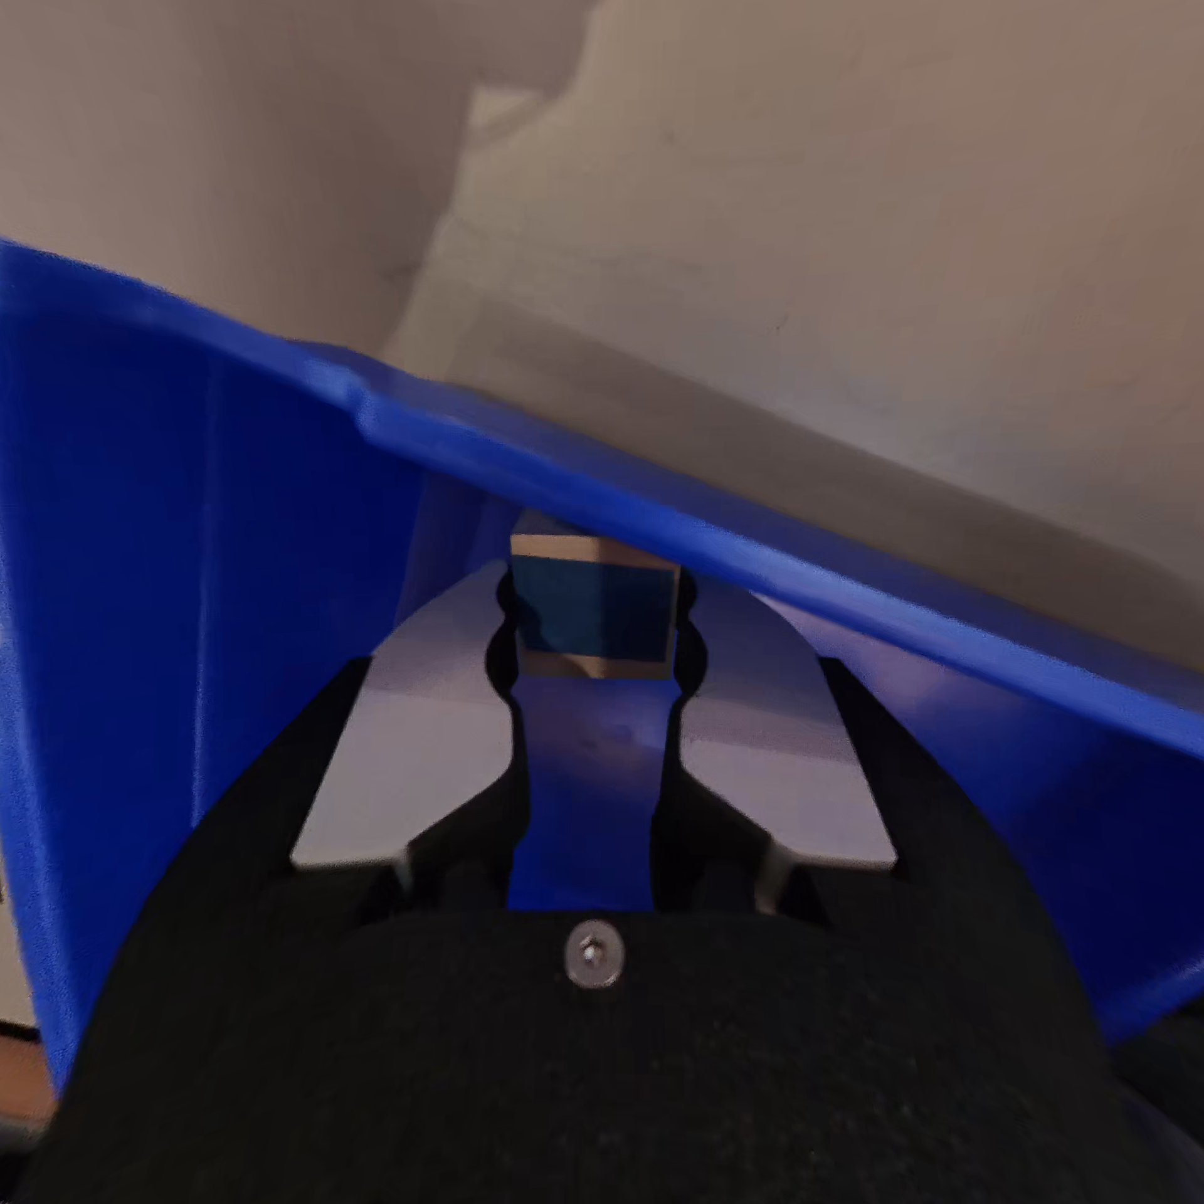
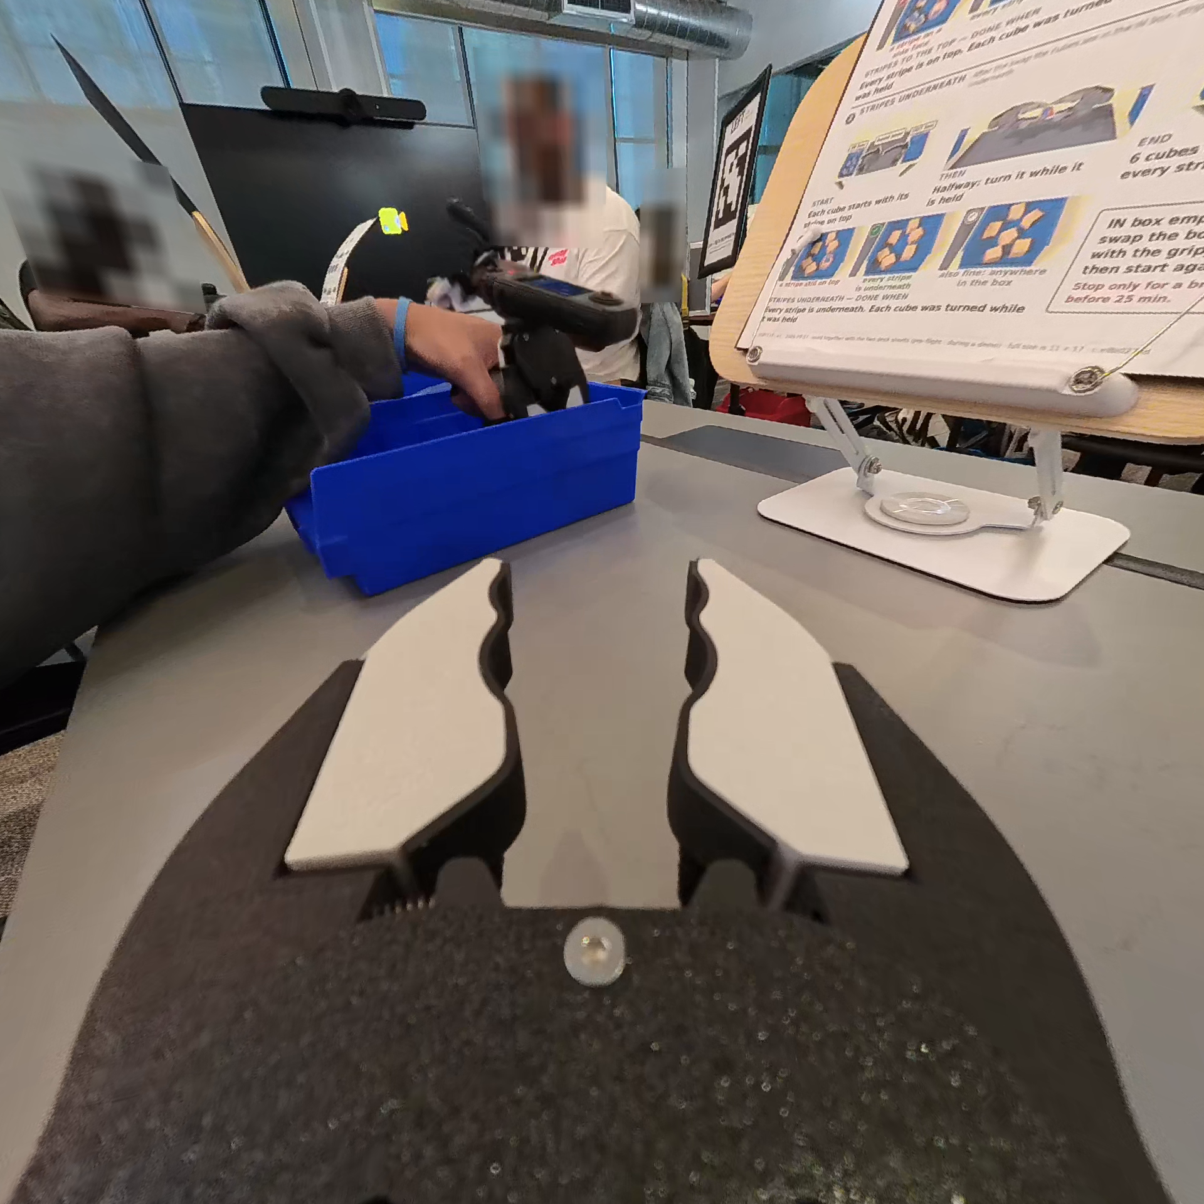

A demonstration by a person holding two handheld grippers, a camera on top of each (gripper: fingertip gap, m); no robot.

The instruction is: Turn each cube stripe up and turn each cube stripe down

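Observation:
In the left wrist view my left gripper [image 1: 594,612] is shut on a small wooden cube [image 1: 593,606] whose facing side bears a wide dark blue stripe. It holds the cube inside the blue bin [image 1: 651,508], close to the bin's far wall. In the right wrist view the same left gripper [image 2: 541,384] reaches down into the blue bin [image 2: 469,482], held by a person's hand in a grey sleeve. My right gripper [image 2: 596,625] is open and empty, low over the grey table [image 2: 912,716], in front of the bin. Other cubes are hidden by the bin walls.
A white tablet stand [image 2: 938,534] with a printed instruction sheet [image 2: 1016,195] stands at the right on the table. The person's grey sleeve [image 2: 163,443] crosses the left side. People, blurred over, sit behind the table.

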